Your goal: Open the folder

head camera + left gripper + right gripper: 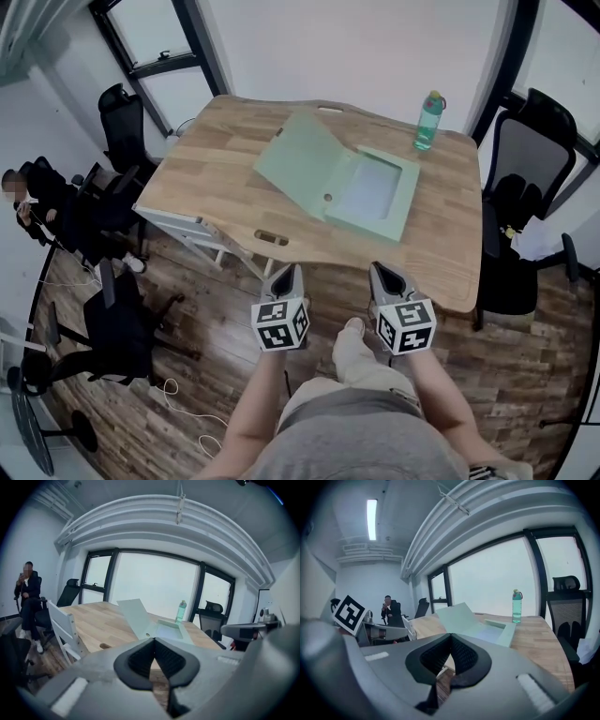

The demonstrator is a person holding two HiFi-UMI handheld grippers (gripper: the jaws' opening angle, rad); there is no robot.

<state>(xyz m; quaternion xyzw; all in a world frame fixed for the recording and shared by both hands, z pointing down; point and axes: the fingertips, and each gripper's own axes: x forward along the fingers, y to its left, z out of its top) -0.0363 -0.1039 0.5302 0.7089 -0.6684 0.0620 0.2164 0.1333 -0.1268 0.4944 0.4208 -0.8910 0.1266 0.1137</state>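
1. My left gripper [289, 272] and my right gripper [380, 270] hang side by side over the wood-plank floor [525, 375]. They are just short of the near edge of the wooden table [225, 178]. Both point towards the table and touch nothing.
2. The left gripper's jaws are pressed together with nothing between them. The right gripper's jaws are pressed together too and hold nothing.
3. The pale green folder [342, 178] lies open around the middle of the table. Its cover is swung back towards the table's left side and stands tilted up. Its shallow tray lies flat on the right.
4. A band of bare wood runs between the folder and the table's near edge, which curves gently. A small slot [272, 237] is cut through the top close to that edge.
5. A green water bottle [428, 120] stands upright near the table's far right corner, apart from the folder.
6. A white chair [183, 230] sits against the table's near left corner.
7. A black office chair [525, 178] stands at the table's right side, and another [122, 122] stands beyond its far left corner.
8. A seated person [37, 202] is well off to the table's left.
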